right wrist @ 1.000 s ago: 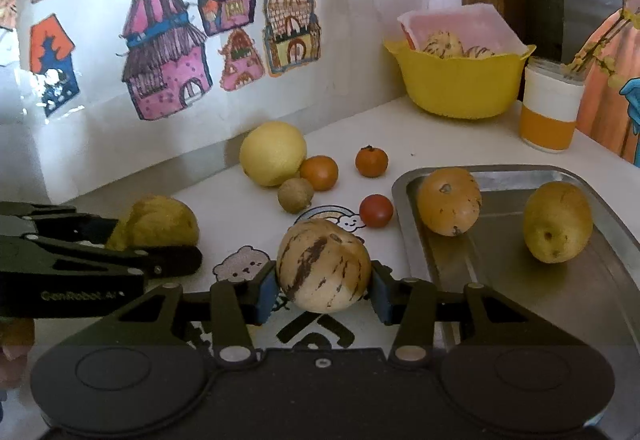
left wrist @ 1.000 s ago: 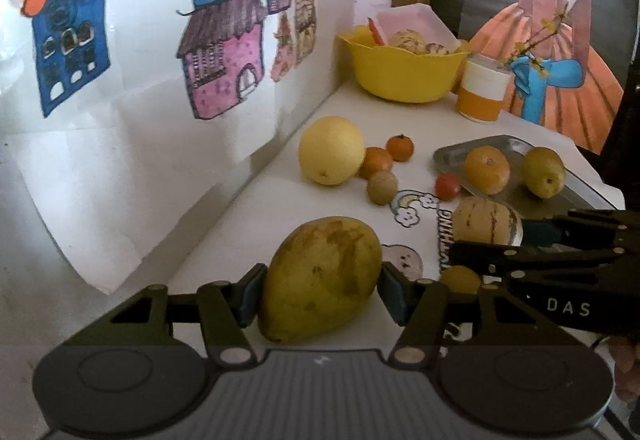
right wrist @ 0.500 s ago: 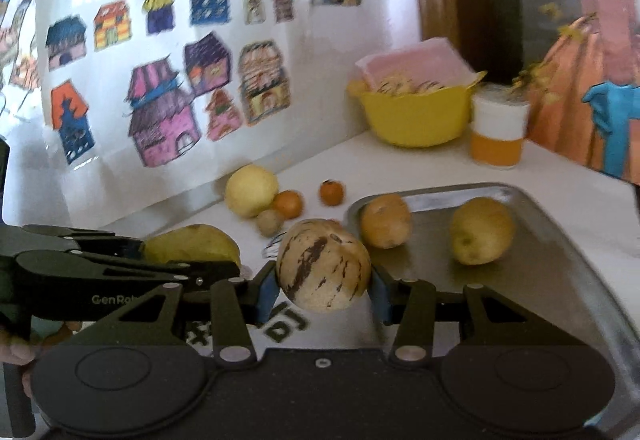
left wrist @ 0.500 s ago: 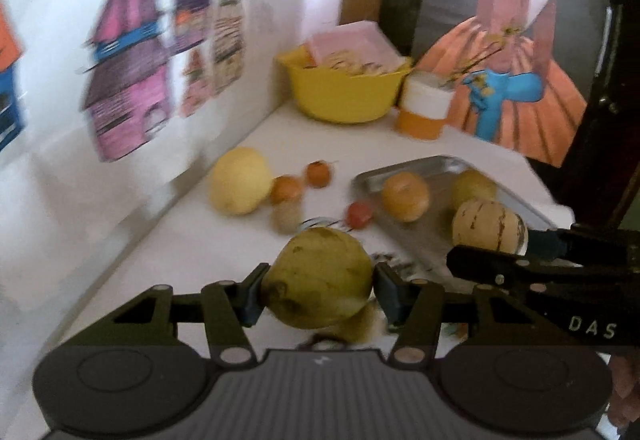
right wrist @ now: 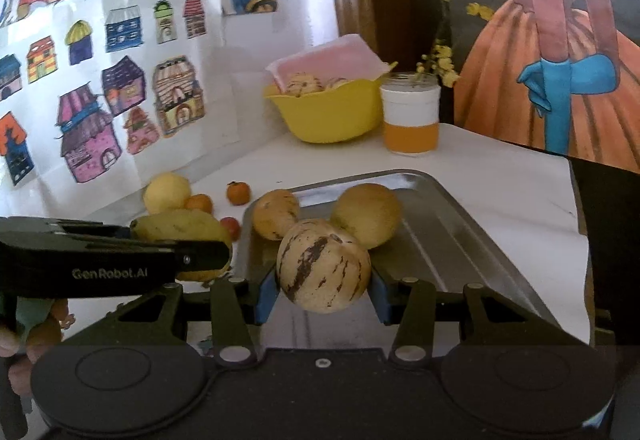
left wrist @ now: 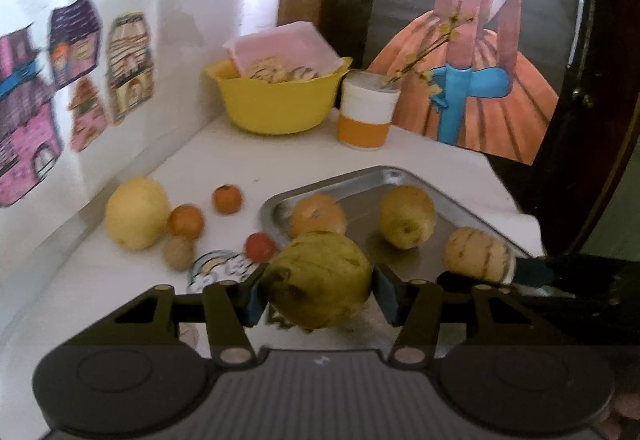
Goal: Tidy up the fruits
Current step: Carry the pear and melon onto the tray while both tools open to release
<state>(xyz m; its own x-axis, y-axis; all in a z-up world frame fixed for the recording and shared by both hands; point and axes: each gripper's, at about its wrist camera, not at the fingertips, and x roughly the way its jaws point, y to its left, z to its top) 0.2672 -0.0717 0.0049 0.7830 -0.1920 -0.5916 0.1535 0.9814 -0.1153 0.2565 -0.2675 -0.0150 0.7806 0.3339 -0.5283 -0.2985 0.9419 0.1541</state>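
left gripper (left wrist: 320, 294) clamped on a yellow-green mango (left wrist: 320, 278), fingers (left wrist: 252, 298) pressed to its two sides, carried above the near-left corner of the metal tray (left wrist: 452, 240). right gripper (right wrist: 323, 290) closed on a striped melon (right wrist: 323, 266) the same way, held over the tray's near half, just in front of the two fruits already lying there. both fruits gripped across the widest part, probably so the round skins cannot roll out between the pads.

inside the tray: an orange-brown fruit (left wrist: 318, 213) at the back left and a yellowish pear (left wrist: 407, 215) beside it, apart from each other, leaving bare metal toward the near and right side. likely reason for the two approach lines: room enough to set each load down without knocking the pair.

not yet gathered, on the counter (left wrist: 192, 167) left of the tray: a large yellow citrus (left wrist: 136, 213), two small oranges (left wrist: 186, 220) (left wrist: 227, 199), a brown kiwi-like fruit (left wrist: 178, 252) and a small red tomato (left wrist: 260, 246). yellow bowl (left wrist: 276, 103) and an orange-and-white cup (left wrist: 367, 113) further back, well apart from the work.

task judged roughly a third done; lowering and releasing next, gently, since the mango's long shape may tip.
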